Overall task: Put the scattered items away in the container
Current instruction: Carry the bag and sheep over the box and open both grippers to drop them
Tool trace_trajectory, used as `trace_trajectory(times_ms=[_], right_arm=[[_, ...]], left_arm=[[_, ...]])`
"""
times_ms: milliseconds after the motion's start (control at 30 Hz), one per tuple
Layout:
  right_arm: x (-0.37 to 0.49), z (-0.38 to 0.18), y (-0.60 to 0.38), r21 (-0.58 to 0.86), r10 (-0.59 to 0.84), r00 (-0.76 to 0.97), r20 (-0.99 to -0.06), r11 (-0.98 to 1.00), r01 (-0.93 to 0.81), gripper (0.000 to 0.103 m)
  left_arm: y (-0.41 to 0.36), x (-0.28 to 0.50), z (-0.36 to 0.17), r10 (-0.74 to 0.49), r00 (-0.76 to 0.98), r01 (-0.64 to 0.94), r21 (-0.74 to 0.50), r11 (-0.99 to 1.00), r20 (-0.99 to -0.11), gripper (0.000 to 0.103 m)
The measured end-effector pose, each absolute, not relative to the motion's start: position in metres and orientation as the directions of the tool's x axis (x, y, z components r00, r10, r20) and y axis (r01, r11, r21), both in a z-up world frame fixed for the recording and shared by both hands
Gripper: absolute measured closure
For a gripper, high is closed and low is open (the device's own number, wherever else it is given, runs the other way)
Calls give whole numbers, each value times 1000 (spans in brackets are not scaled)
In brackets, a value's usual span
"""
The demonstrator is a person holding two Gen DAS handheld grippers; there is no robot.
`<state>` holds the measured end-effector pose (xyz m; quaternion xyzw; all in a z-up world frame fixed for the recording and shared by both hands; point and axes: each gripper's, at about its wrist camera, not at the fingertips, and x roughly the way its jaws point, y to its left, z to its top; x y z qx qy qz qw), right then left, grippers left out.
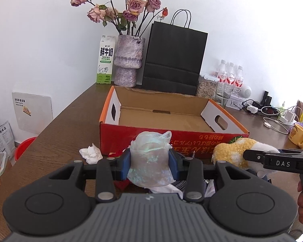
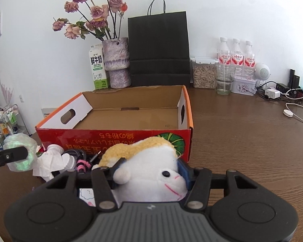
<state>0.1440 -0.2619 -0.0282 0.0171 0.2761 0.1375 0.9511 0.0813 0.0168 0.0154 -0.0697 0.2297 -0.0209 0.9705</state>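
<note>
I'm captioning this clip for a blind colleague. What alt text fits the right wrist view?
The right gripper clamps a white and yellow plush toy in front of an empty red cardboard box on a wooden table. At far left, the left gripper holds a crumpled iridescent bag.

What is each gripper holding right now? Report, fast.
Left gripper: shut on the iridescent bag.
Right gripper: shut on the plush sheep.

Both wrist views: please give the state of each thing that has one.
cardboard box: open, empty
iridescent bag: clamped in left gripper
plush toy: clamped in right gripper
crumpled tissue: loose on table
drinking glass: upright
</note>
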Motion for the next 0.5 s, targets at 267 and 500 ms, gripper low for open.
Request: trace_trajectory(times_ms=[267, 500], right_arm=[[148, -1, -263, 128, 285, 857, -429, 958, -255, 52], [170, 29, -255, 152, 289, 907, -307, 955, -253, 52]], left_arm=[[7, 104, 44, -91, 928, 35, -157, 987, -360, 64], [4, 135, 64, -86, 947, 26, -193, 981, -310, 64]])
